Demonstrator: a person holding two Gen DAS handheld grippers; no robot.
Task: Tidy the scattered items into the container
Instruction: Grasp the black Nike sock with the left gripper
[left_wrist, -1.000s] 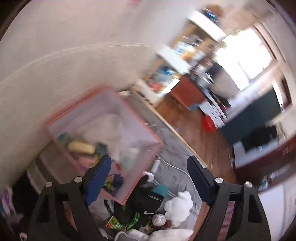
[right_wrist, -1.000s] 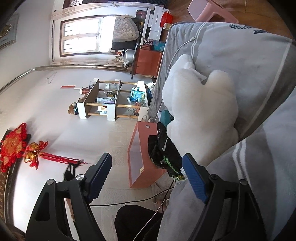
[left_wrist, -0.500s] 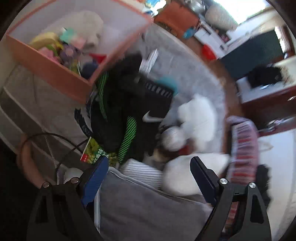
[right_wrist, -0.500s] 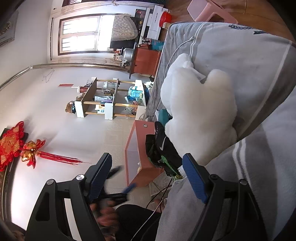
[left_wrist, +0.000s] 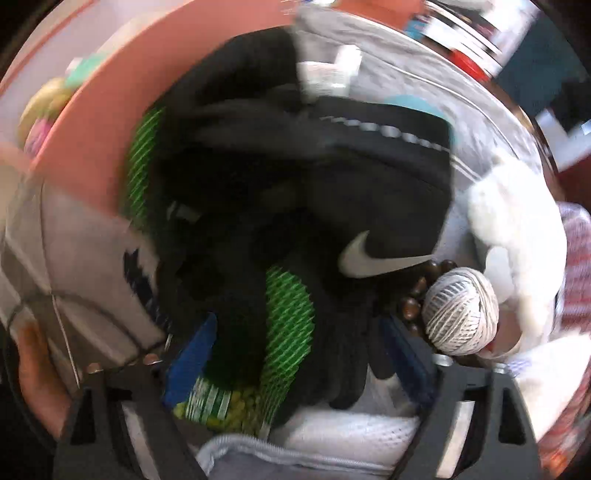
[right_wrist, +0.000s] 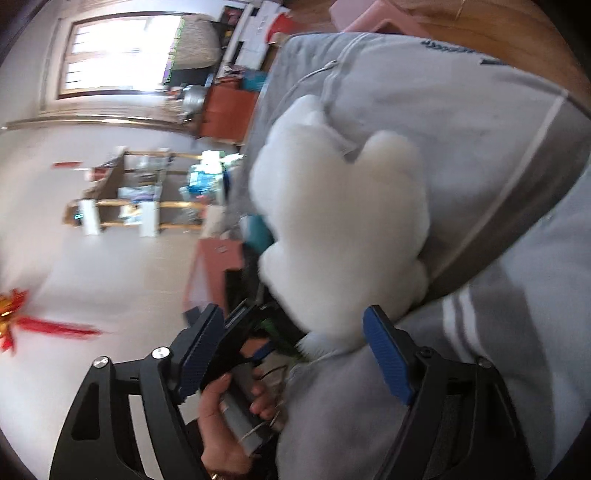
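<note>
While the orange container (left_wrist: 92, 147) sits at the far left with soft toys already inside, the black and green gloves (left_wrist: 288, 236) lie heaped just beside its wall, on the grey bedding (left_wrist: 461, 122). The left gripper (left_wrist: 295, 354) is pointed steeply down over that heap, and its jaws are closing with the glove fingers between the blue pads; whether the fabric is already pinched cannot be told through the blur. A firm bite is best taken on the bunched fabric rather than on one loose fingertip, so that the pair is lifted together and the green packet (left_wrist: 218, 402) underneath is left behind. Further right, a ball of white string (left_wrist: 460, 314) and brown beads (left_wrist: 417, 295) are waiting, touching the gloves. At the far right, the white plush toy (right_wrist: 343, 229) is approached by the right gripper (right_wrist: 295, 354), whose jaws are opening wide, nothing yet pinched.
</note>
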